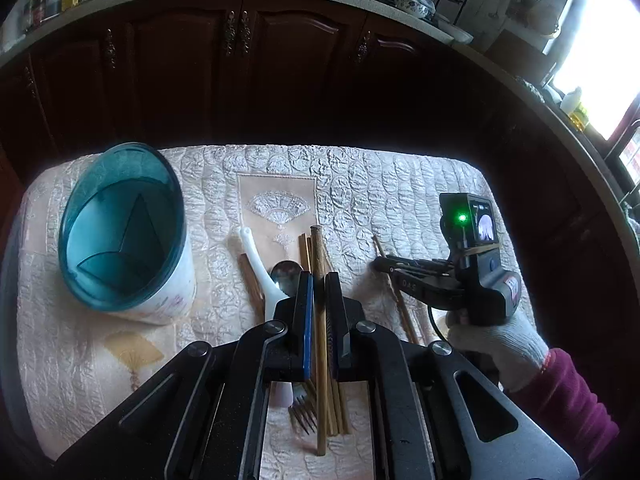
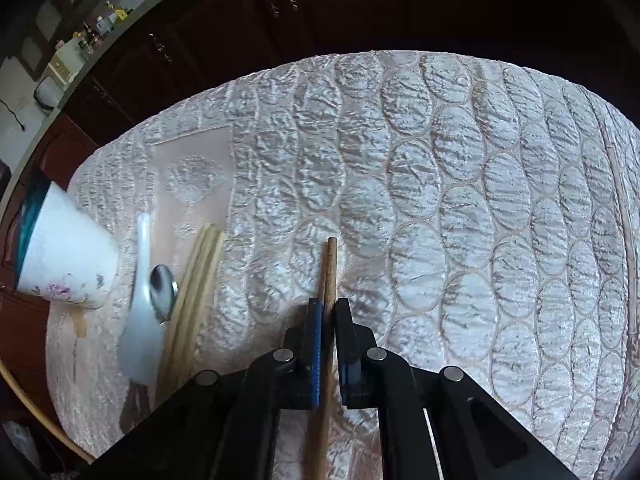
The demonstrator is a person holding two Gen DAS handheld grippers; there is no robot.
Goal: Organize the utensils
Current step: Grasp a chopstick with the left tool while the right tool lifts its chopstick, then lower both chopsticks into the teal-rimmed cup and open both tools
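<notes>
Teal-rimmed holder [image 1: 124, 228] upright on cloth, divided inside, no utensils.

Small pale letters "DAS" on black finger of right gripper [image 1: 378, 266]. No other words clear enough to read.

Left tongs [image 1: 319, 280] clamped, angled downward. Right tongs [image 2: 328, 306] clamped too; white-gloved right hand [image 1: 496, 340], maroon sleeve [image 1: 568, 396], grips handle.

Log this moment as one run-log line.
left gripper: shut on chopstick | right gripper: shut on brown chopstick | holder: empty
</notes>
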